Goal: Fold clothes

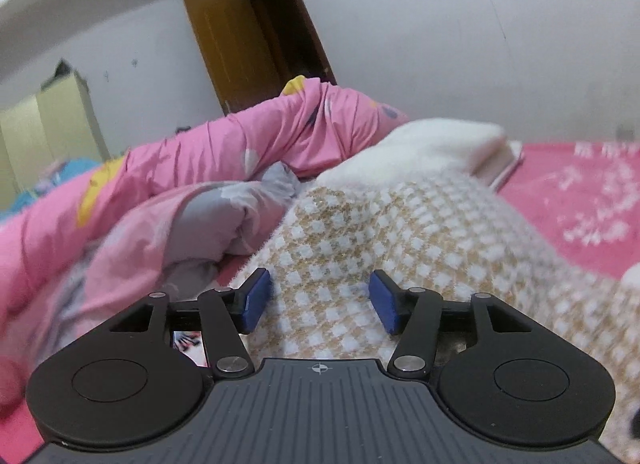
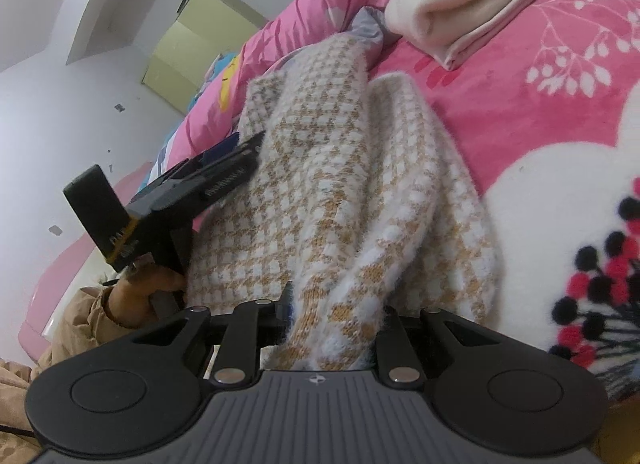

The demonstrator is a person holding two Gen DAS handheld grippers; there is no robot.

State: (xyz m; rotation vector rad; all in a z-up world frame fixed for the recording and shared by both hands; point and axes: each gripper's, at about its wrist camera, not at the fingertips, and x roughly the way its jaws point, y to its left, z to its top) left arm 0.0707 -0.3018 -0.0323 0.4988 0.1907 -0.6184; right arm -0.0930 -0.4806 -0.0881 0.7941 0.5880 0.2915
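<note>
On the pink bed sheet [image 2: 520, 112] lies the checked sweater [image 2: 320, 168] — its hem pinched in the right gripper [image 2: 334, 328], while the left gripper [image 1: 318, 300] gapes empty above it. Slack knit could slip free, undoing the fold.

My left gripper [image 1: 320, 300] is matte black: ribbed grey centre plate with a crosshair mark, round side discs, silver pivot screws, blue pads [image 1: 256, 298]. The right gripper [image 2: 332, 312] matches it. My left hand [image 2: 140, 292] wears a tan sleeve [image 2: 86, 314].
</note>
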